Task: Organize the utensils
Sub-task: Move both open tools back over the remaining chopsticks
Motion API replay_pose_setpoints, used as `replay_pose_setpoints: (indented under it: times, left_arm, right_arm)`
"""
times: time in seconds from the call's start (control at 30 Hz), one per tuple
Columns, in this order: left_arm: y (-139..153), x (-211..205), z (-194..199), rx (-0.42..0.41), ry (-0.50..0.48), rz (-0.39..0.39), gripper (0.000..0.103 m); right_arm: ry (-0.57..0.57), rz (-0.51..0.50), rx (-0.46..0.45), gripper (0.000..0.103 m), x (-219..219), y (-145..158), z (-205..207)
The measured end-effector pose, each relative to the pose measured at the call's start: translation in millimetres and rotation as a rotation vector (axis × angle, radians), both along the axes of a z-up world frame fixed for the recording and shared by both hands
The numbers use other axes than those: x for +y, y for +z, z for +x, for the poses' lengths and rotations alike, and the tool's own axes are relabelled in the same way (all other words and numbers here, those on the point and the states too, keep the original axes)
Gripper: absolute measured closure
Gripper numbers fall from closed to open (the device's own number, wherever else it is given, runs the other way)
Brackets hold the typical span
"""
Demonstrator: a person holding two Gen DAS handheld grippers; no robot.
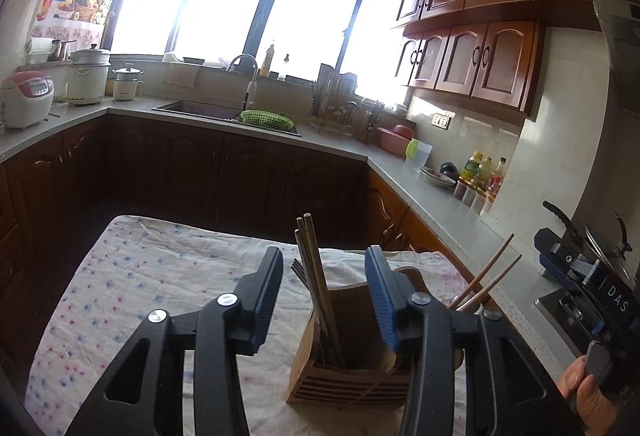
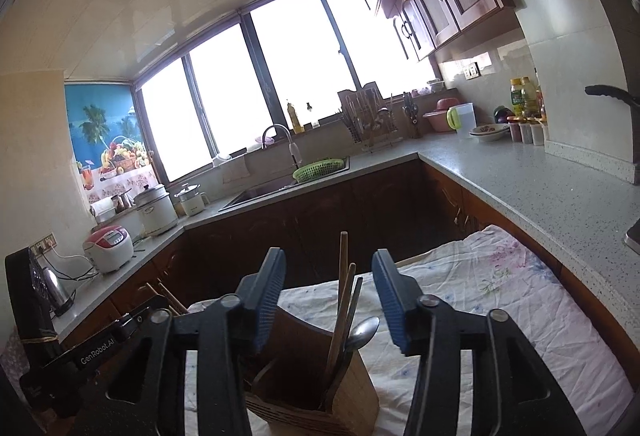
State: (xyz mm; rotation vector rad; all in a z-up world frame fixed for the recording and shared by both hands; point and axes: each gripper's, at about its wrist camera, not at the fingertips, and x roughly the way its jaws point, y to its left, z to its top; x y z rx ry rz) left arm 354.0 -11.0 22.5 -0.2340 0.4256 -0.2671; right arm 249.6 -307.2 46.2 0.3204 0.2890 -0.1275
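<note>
A wooden utensil holder (image 1: 352,352) stands on a floral cloth-covered table (image 1: 132,296); it also shows in the right wrist view (image 2: 316,384). Chopsticks (image 1: 314,276) and a dark fork (image 1: 298,270) stand in it on one side, two more chopsticks (image 1: 486,278) lean out the other side. The right wrist view shows chopsticks (image 2: 342,300) and a metal spoon (image 2: 362,332) in it. My left gripper (image 1: 324,284) is open and empty just above the holder. My right gripper (image 2: 330,288) is open and empty above it; its body shows at the right of the left wrist view (image 1: 580,276).
Grey countertops (image 2: 520,187) run around the room with dark cabinets (image 1: 224,175) below. A sink (image 1: 200,109) with a green basket (image 1: 266,117), rice cookers (image 1: 26,97), a dish rack (image 1: 334,103), bottles (image 1: 482,171) and a stove with a pot (image 1: 604,248) stand on them.
</note>
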Motion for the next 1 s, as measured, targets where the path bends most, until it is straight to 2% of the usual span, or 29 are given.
replay_pose_setpoints:
  times: [0.03,0.07,0.1,0.13,0.2,0.27,0.43,0.7,1.0]
  left_arm:
    - [-0.2,2.4,-7.2,-0.008,0.003,-0.002,0.043]
    - [0.7,4.8,-14.2,-0.015,0.008,-0.004,0.039]
    - [0.2,7.1,-22.2,-0.019,0.018,-0.003,0.029]
    - [-2.4,9.7,-30.6,-0.023,0.029,-0.003,0.019]
    - [-5.6,14.5,-49.1,-0.033,0.032,-0.008,0.017]
    - [-12.3,17.2,-66.5,-0.023,0.034,-0.004,0.013]
    - [-24.8,26.3,-103.9,0.01,0.026,-0.025,0.008]
    - [-33.2,37.4,-150.4,0.079,0.014,-0.039,0.007]
    - [-57.1,36.0,-191.1,0.167,0.006,-0.039,0.007]
  right_arm:
    - [-0.001,0.007,-0.01,0.047,-1.3,3.1,-3.9]
    - [-0.003,0.016,-0.02,0.04,-2.7,5.8,-8.2]
    - [-0.011,0.022,-0.032,0.029,-3.9,8.1,-13.5]
    - [-0.019,0.024,-0.049,0.023,-4.6,9.8,-20.2]
    - [-0.036,0.021,-0.08,0.006,-4.8,11.4,-35.1]
    - [-0.032,0.026,-0.09,0.002,-3.6,9.9,-48.7]
    - [-0.014,0.054,-0.048,0.001,4.7,-8.5,-80.6]
    - [-0.012,0.119,0.05,0.001,12.6,-46.4,-132.2]
    - [-0.036,0.164,0.109,0.001,10.0,-68.1,-173.9]
